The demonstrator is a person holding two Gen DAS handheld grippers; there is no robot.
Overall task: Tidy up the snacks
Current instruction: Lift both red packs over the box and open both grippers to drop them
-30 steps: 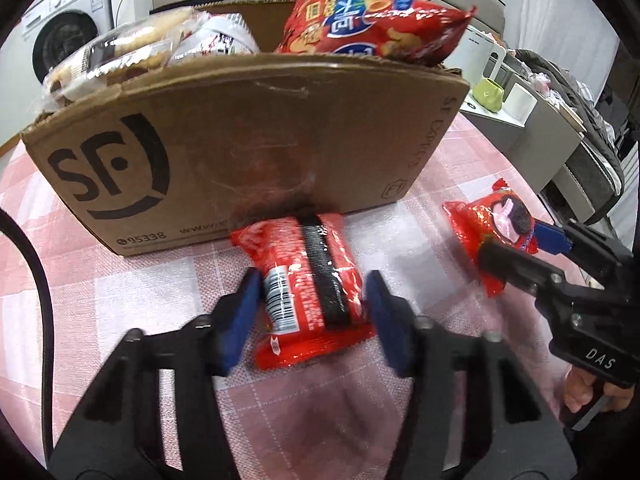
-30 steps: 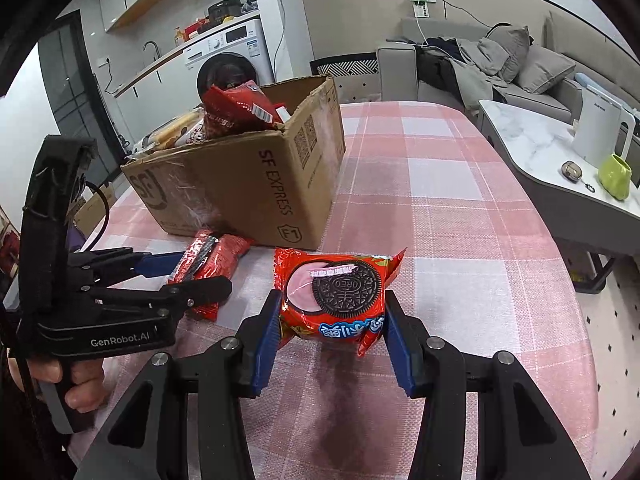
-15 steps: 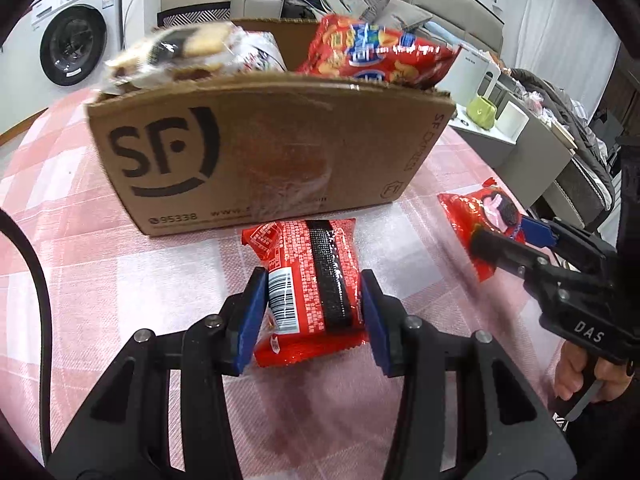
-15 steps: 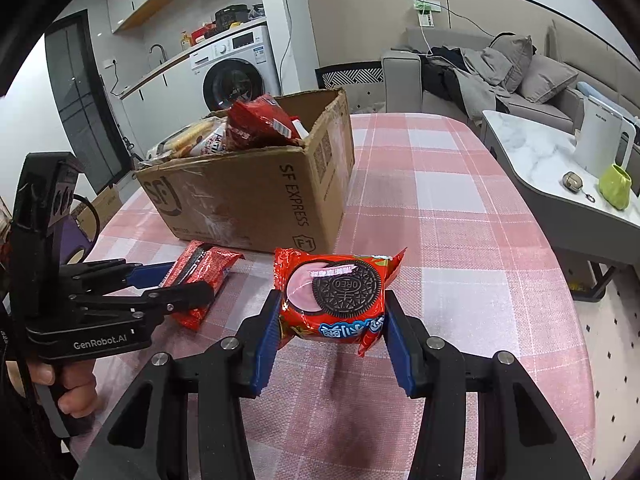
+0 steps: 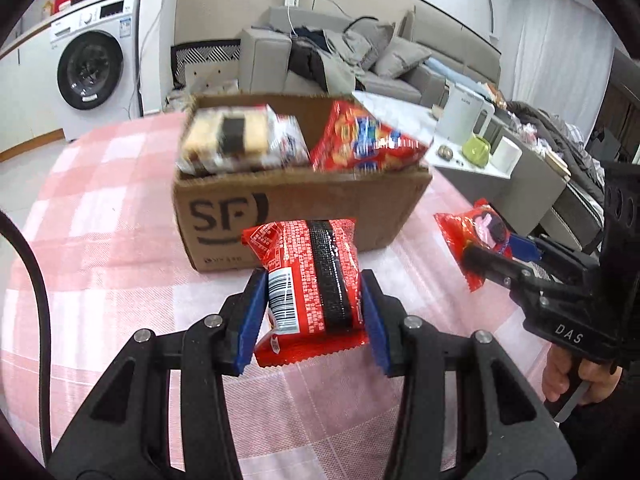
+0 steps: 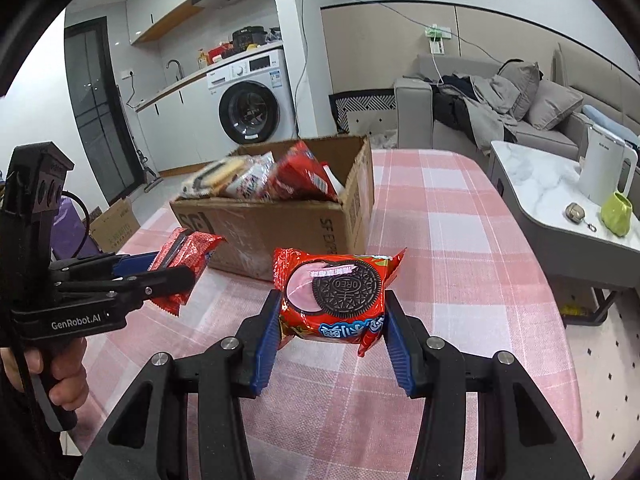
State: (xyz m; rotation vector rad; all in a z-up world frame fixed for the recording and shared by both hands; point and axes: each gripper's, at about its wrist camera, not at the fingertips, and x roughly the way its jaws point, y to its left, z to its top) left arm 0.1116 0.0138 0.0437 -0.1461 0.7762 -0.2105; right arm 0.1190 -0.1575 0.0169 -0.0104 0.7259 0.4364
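Note:
My left gripper [image 5: 314, 312] is shut on a red snack pack with a black stripe [image 5: 310, 276] and holds it above the pink checked tablecloth, in front of the SF cardboard box [image 5: 296, 204]. My right gripper [image 6: 332, 320] is shut on a red Oreo pack [image 6: 334, 296], also lifted off the table. Each gripper shows in the other's view: the right one with the Oreo pack [image 5: 480, 236], the left one with the striped pack [image 6: 184, 258]. The box [image 6: 280, 224] holds several snack packs, among them a sandwich-biscuit pack [image 5: 236, 140] and a red cracker bag [image 5: 364, 140].
The table [image 6: 440, 248] has a rounded edge at the right. Beyond it stands a marble side table with a white kettle [image 6: 604, 172] and a green cup [image 6: 618, 214]. A washing machine [image 6: 248, 100] and a grey sofa [image 6: 500, 116] are behind.
My left gripper closed on the striped pack and lifted it off the table. Both grippers rose with their packs, so the box top and its contents now show from above.

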